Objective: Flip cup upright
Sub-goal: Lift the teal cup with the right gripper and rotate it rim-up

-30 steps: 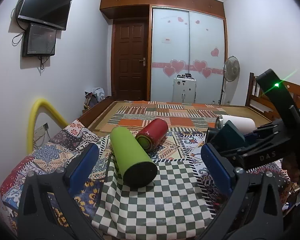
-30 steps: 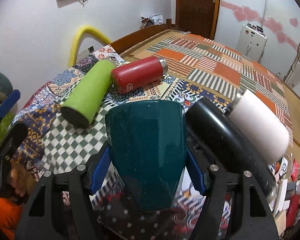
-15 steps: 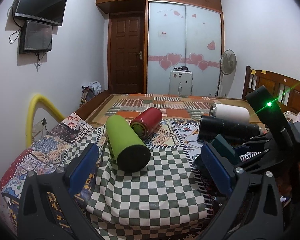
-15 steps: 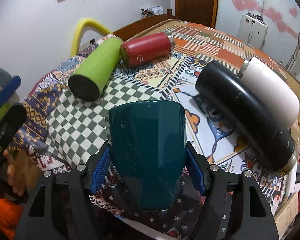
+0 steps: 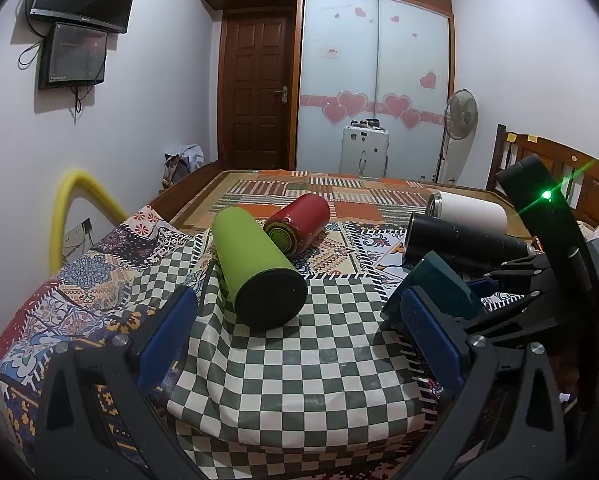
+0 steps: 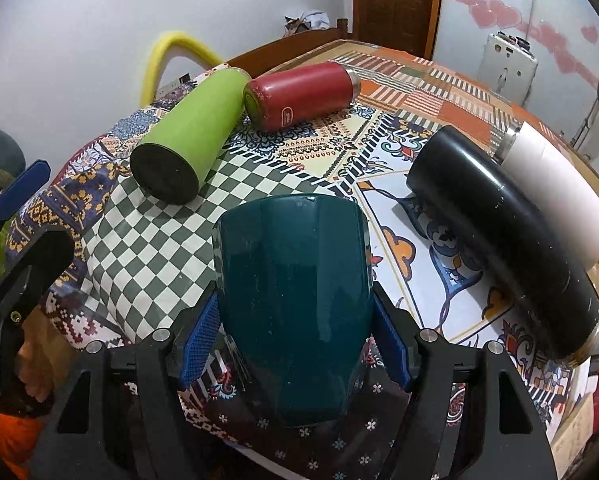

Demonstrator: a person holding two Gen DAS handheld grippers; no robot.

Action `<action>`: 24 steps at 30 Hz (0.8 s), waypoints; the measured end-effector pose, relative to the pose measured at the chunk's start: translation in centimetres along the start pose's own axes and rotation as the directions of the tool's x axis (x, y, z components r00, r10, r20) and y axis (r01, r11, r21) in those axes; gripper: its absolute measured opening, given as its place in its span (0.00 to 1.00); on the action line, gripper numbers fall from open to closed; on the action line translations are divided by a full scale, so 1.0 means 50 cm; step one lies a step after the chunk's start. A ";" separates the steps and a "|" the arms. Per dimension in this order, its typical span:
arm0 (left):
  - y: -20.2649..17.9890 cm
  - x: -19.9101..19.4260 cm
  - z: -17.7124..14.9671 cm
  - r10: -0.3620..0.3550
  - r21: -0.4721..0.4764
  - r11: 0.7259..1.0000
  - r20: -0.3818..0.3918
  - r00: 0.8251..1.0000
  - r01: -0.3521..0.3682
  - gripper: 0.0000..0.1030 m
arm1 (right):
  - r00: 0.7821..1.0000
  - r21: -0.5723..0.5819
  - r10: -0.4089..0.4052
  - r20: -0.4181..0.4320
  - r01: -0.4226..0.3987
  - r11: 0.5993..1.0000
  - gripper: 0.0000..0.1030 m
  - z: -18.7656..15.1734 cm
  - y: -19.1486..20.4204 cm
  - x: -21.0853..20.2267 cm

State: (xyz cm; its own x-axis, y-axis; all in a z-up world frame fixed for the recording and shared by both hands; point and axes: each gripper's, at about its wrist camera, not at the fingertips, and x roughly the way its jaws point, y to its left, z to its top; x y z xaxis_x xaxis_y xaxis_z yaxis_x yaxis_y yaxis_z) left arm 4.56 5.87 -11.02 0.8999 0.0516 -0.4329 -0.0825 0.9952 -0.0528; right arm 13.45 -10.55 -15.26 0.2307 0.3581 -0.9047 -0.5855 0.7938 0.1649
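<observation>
My right gripper (image 6: 295,344) is shut on a dark teal cup (image 6: 295,292), its blue pads pressing both sides. The cup's wide end points away from me over the checkered cloth (image 6: 147,240). In the left wrist view the same teal cup (image 5: 439,288) shows at the right, held in the right gripper's black frame. My left gripper (image 5: 299,336) is open and empty, low over the checkered cloth (image 5: 299,368), short of the green flask (image 5: 255,268).
Several flasks lie on the patterned bed: green (image 6: 187,132), red (image 6: 299,94), black (image 6: 499,240) and white (image 6: 555,200). A yellow foam tube (image 5: 71,208) stands at the bed's left edge. A wooden headboard (image 5: 559,176) is on the right.
The right gripper has carried the teal cup lower and nearer to the checkered cloth. The left gripper has tipped down slightly and stayed open.
</observation>
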 end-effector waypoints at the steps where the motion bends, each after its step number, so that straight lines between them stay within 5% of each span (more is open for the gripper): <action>1: -0.001 -0.002 0.002 0.000 0.001 1.000 0.000 1.000 0.000 1.00 | 1.000 -0.002 -0.002 -0.001 0.002 1.000 0.66 0.000 0.001 -0.001; 15: -0.066 -0.017 0.039 -0.018 0.022 1.000 -0.025 1.000 0.018 1.00 | 0.988 0.050 -0.017 0.156 0.010 0.999 0.73 -0.031 -0.054 -0.130; 24: -0.137 0.049 0.030 -0.059 -0.030 0.998 -0.182 0.982 0.054 1.00 | 0.954 0.084 -0.107 0.282 0.086 0.993 0.73 -0.081 -0.114 -0.224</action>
State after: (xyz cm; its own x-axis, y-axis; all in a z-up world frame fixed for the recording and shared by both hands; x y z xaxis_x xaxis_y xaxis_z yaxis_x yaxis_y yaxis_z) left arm 7.95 -0.67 -10.35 0.8103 -0.0233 -0.5855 -0.0462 0.9936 -0.1035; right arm 11.06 -21.04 -7.67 0.5015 0.3951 -0.7697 -0.4958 0.8603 0.1185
